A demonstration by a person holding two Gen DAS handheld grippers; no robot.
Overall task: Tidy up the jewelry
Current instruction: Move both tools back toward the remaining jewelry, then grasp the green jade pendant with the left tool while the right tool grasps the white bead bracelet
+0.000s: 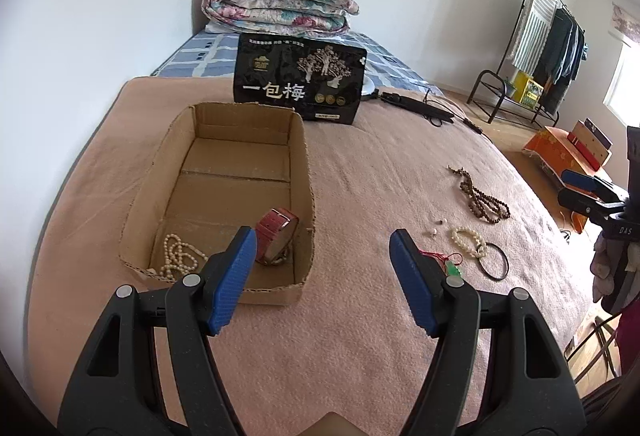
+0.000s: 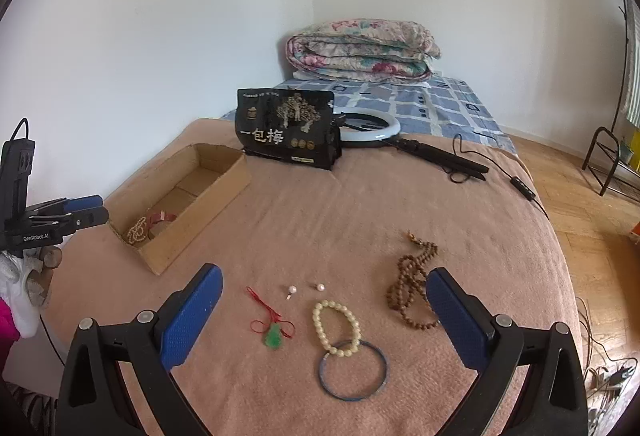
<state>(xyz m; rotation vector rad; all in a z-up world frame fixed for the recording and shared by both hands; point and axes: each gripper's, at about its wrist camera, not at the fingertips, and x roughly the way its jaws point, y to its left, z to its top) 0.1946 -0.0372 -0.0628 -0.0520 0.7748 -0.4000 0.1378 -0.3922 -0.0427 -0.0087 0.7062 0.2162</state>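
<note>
A cardboard box (image 1: pixel 168 155) (image 2: pixel 224 179) on the pink blanket holds a pearl necklace (image 1: pixel 176 256) (image 2: pixel 136 230) and a red-strap watch (image 1: pixel 276 236) (image 2: pixel 162 218). On the blanket lie a cream bead bracelet (image 2: pixel 336 324) (image 1: pixel 468 240), a thin bangle (image 2: pixel 354 370) (image 1: pixel 494 260), a green pendant on red cord (image 2: pixel 273 332) (image 1: pixel 452 266), two pearl earrings (image 2: pixel 306 288) (image 1: pixel 437 227) and brown prayer beads (image 2: pixel 412 296) (image 1: pixel 484 197). My left gripper (image 1: pixel 323 244) is open and empty beside the box's near right corner. My right gripper (image 2: pixel 324 284) is open and empty above the loose jewelry.
A black snack bag (image 1: pixel 300 83) (image 2: pixel 286 125) stands behind the box. A ring light (image 2: pixel 368 125) with stand and cable lies behind it. A folded quilt (image 1: pixel 280 1) sits at the bed's far end. A clothes rack (image 1: pixel 536 35) and wooden floor lie right.
</note>
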